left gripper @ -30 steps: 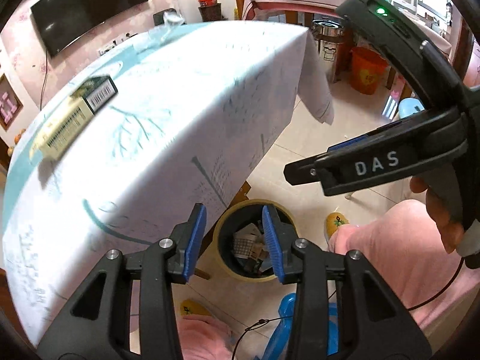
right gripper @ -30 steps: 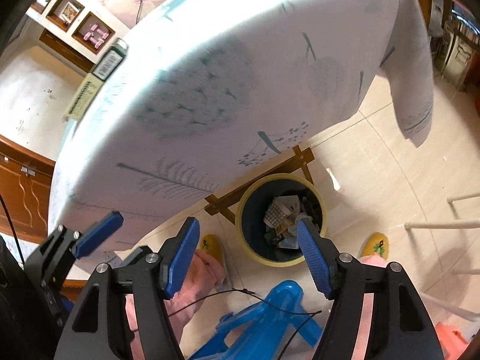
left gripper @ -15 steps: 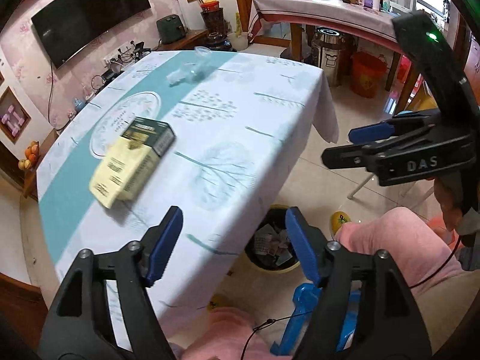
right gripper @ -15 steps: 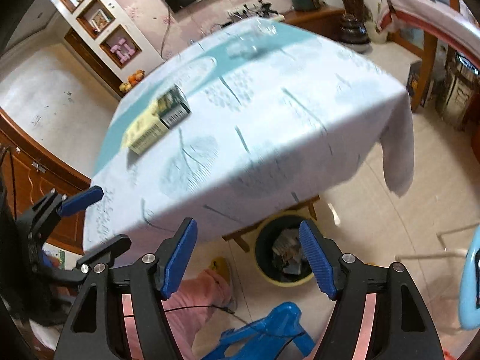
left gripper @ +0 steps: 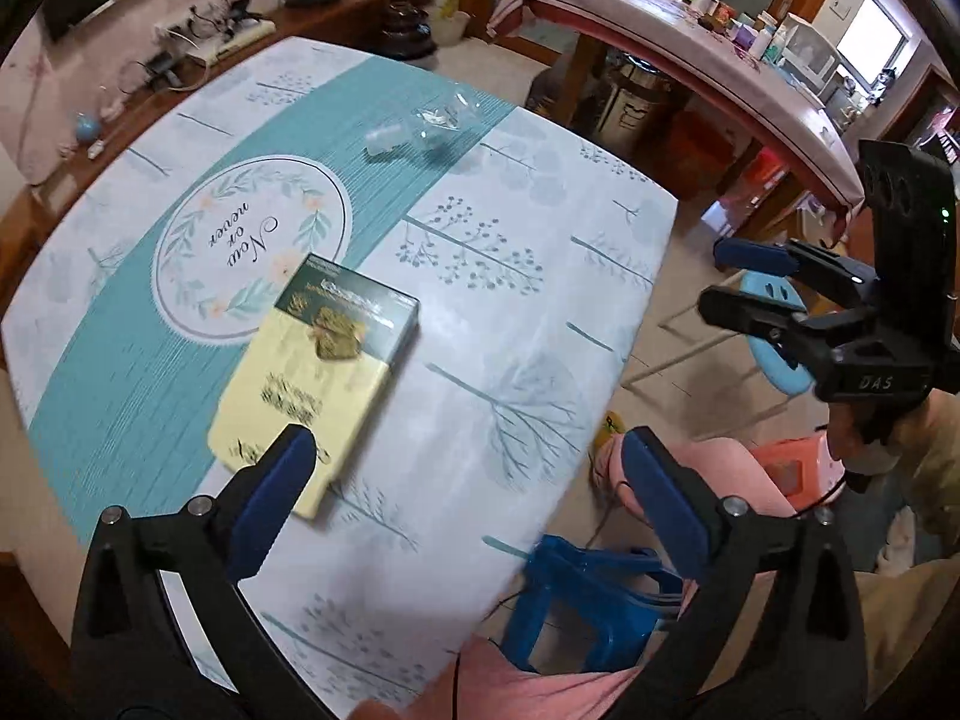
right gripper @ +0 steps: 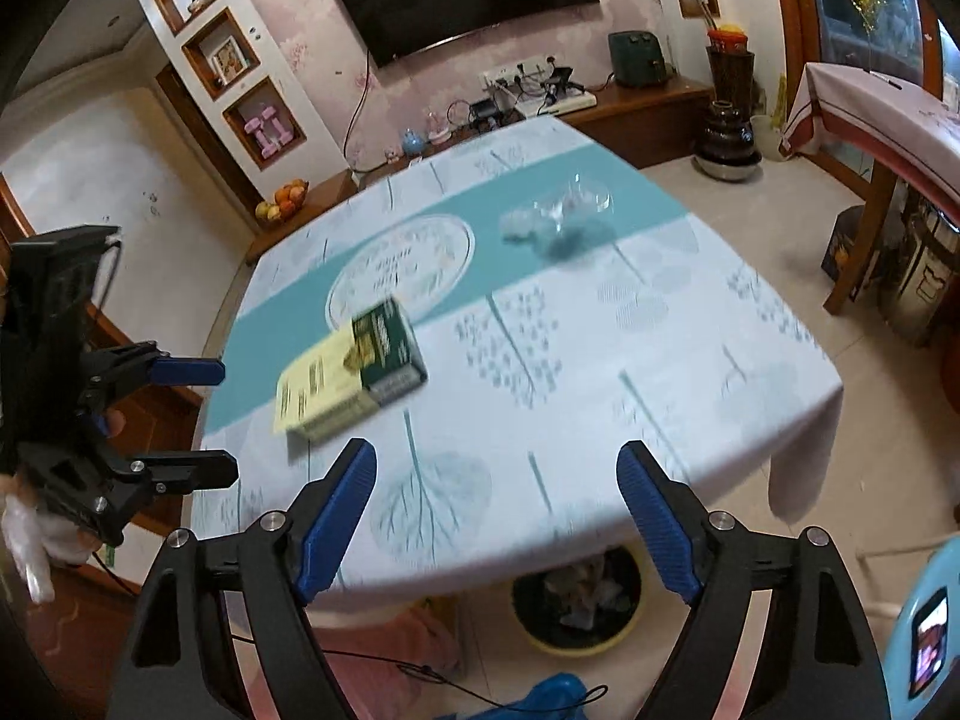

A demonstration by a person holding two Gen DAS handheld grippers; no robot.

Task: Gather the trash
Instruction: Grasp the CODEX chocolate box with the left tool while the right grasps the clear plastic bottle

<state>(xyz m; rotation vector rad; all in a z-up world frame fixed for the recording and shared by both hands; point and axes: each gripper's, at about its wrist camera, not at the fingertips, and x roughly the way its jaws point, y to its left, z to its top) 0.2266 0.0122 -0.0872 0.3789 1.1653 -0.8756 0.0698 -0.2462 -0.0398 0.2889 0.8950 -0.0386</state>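
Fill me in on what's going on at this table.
A person is clearing trash with two handheld grippers. The left gripper and right gripper are both open and empty, their jaws just having been opening. A yellow-and-green box and crumpled clear plastic remain on the table. The bin below already holds scraps.

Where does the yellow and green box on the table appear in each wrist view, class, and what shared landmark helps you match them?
Left wrist view: yellow and green box lies left of centre, above the left pad.
Right wrist view: the box lies left of centre, above the gripper.
Shared landmark: the round printed emblem on the tablecloth, just beyond the box.
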